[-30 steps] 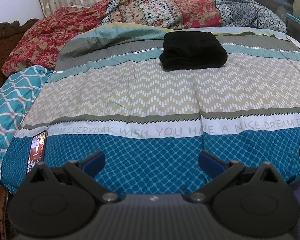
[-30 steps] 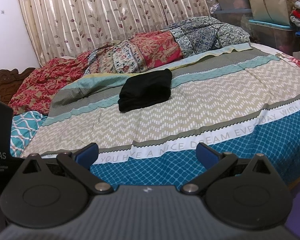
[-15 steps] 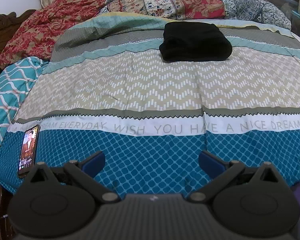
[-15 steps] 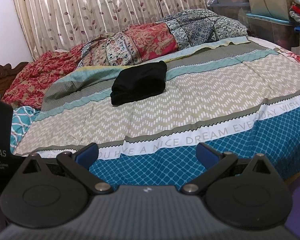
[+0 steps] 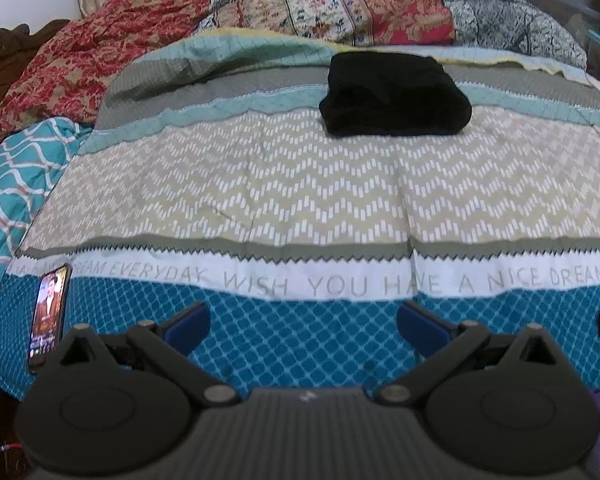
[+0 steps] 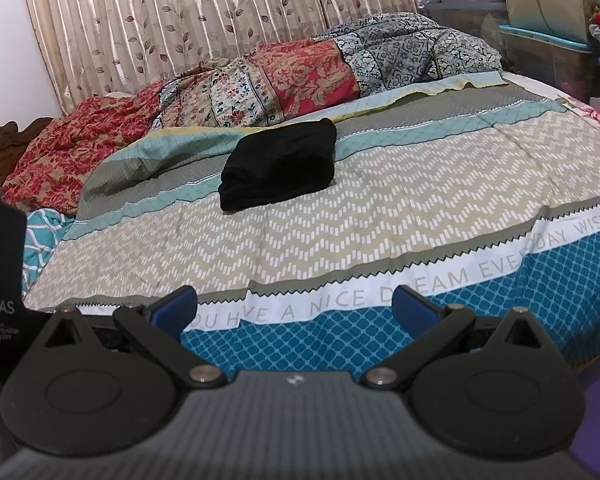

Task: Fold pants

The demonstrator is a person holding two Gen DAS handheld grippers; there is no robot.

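The black pants point(image 5: 394, 98) lie folded in a compact bundle far back on the bed, on the grey and teal bands of the bedspread. They also show in the right wrist view point(image 6: 280, 164). My left gripper point(image 5: 302, 322) is open and empty, low over the blue front band of the bedspread, well short of the pants. My right gripper point(image 6: 294, 306) is open and empty near the bed's front edge, also far from the pants.
A patterned bedspread point(image 5: 300, 200) covers the bed. A phone point(image 5: 48, 316) with a lit screen lies at the front left corner. A rumpled floral quilt point(image 5: 320, 4) is heaped along the back. Storage bins point(image 6: 548, 52) stand at the right. The other gripper's body point(image 6: 0, 280) shows at the left edge.
Both grippers have drifted slightly nearer the bed with the views tilting down a little. The pants stay still and both grippers stay open.
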